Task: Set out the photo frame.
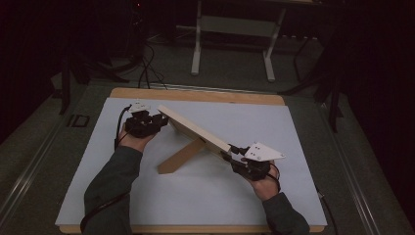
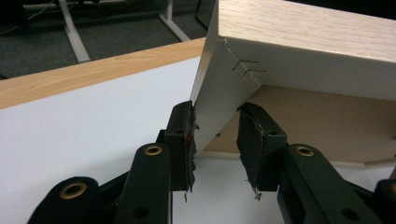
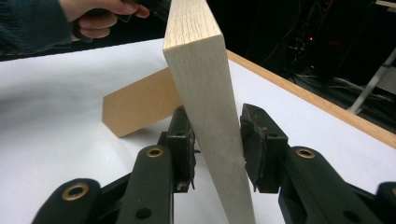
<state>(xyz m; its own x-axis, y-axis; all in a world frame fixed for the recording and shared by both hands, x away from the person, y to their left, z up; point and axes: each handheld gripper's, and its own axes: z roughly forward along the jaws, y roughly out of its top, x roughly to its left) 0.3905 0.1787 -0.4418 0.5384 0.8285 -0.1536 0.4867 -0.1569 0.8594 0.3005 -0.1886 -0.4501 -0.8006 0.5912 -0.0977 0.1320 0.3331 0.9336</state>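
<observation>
While both hands hold it, the wooden board point(image 1: 193, 128) sits mid-frame in the high view, running from upper left to lower right above the white counter point(image 1: 122, 191). Left tool point(image 1: 159, 121) clamps the board's upper-left corner; in the left gripper view both pads touch the corner. Right tool point(image 1: 229, 152) clamps the lower-right end, jaws pressed on both faces in the right gripper view. A tan wooden leg point(image 1: 182, 156) slants from the board's underside down to the counter.

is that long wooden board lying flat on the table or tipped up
Tipped up. The wooden board stands on its long edge, leaning on a brown panel beneath, each end between gripper jaws.
</observation>
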